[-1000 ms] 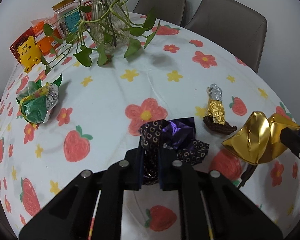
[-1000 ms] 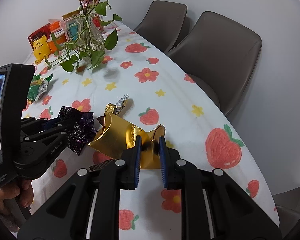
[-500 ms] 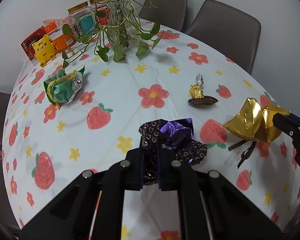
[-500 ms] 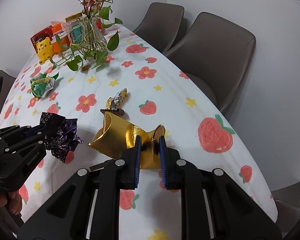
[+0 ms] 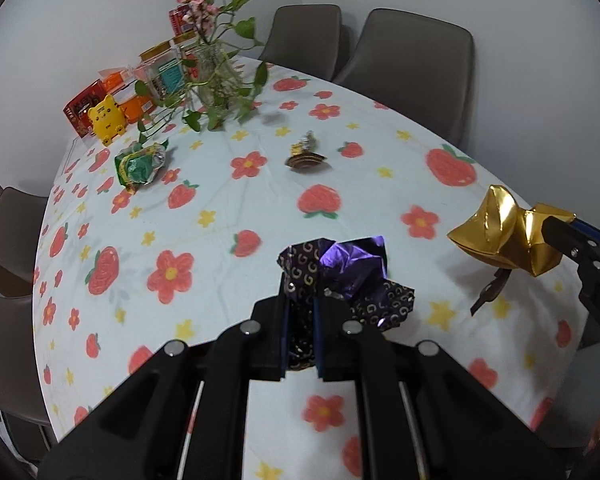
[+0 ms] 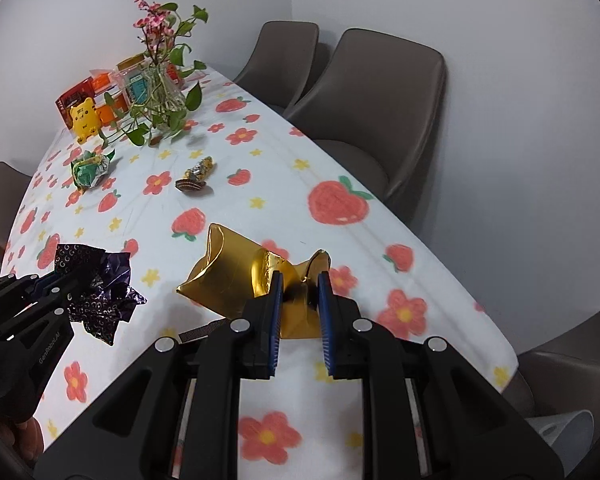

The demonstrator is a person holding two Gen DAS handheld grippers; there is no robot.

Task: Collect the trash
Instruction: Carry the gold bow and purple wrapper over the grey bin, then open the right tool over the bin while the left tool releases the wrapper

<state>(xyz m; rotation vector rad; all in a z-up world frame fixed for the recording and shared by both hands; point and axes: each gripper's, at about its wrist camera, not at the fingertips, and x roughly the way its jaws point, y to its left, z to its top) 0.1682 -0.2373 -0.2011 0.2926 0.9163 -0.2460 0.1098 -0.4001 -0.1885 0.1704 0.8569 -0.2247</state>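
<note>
Both grippers loaded: left gripper (image 5: 302, 322) pinches purple wrapper (image 5: 340, 268), right gripper (image 6: 300, 308) gold wrapper (image 6: 236, 280).

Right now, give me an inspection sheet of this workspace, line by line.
Surface: table under a white cloth printed with strawberries and flowers.
Job's things: purple wrapper and gold wrapper held above the cloth; green wrapper and foil candy wrapper lying on it.
Clutter: glass vase of plants, yellow tiger figure, snack boxes at the far end.
Grippers: left gripper shut on the purple wrapper; right gripper shut on the gold wrapper.
Cables: nothing seen.
Surroundings: brown chairs along the table, white wall.
</note>
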